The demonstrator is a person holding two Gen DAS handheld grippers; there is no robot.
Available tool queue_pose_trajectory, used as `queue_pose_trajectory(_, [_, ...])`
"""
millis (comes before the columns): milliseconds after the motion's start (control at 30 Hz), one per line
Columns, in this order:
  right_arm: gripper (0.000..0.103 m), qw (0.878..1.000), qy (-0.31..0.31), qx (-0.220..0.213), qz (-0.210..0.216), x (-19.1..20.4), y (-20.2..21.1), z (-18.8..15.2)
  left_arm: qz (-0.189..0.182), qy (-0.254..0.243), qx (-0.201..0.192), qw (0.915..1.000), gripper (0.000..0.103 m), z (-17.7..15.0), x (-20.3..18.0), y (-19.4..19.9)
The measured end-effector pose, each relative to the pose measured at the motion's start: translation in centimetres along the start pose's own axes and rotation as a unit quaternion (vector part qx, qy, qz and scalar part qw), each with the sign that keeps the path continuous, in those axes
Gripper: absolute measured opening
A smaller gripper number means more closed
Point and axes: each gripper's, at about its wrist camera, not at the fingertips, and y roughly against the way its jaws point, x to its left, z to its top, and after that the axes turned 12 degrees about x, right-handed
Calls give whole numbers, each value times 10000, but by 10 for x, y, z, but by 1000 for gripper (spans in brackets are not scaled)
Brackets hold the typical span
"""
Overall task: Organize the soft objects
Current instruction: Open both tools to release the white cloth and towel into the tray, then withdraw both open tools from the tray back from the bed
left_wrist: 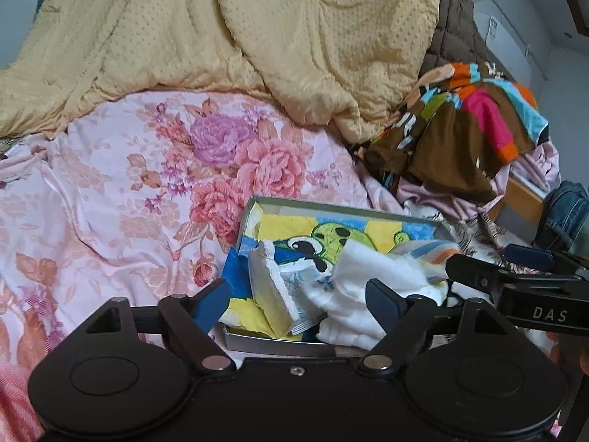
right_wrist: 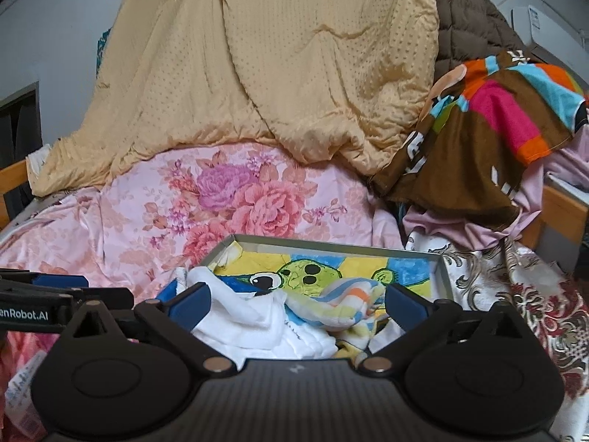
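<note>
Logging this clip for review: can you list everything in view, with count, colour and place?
tray: one, grey, shallow, on the bed, front centre
cartoon towel: one, yellow, blue and green, lining the tray
white cloths: several, exact count unclear, bunched at the tray's near end
striped cloth: one, pastel stripes, on the white cloths
floral sheet: one, pink, covering the bed
quilt: one, yellow, heaped behind
colourful towel: one, brown with bright stripes, right
jacket: one, brown, quilted, far right
left hand-held gripper: open, over the tray
right hand-held gripper: open, over the tray
</note>
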Motion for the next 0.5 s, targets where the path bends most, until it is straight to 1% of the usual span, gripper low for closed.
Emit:
queue_pose_trajectory(100, [103, 10000, -15, -43, 21, -3, 16, -3, -9, 67, -129, 9999, 91, -4, -3, 15])
queue_pose_trajectory(267, [103, 9999, 7, -134, 2, -3, 40, -8, -15, 136, -297, 9995, 96, -13, -7, 39])
queue_pose_trajectory(367, [103, 9997, -26, -250, 57, -3, 55, -12, 10, 135, -370, 9992, 102, -19, -11, 50])
queue_pose_trajectory(500, [103, 9993, 6, -359, 57, -1, 70, -19, 12, 147, -383, 9992, 102, -27, -16, 62])
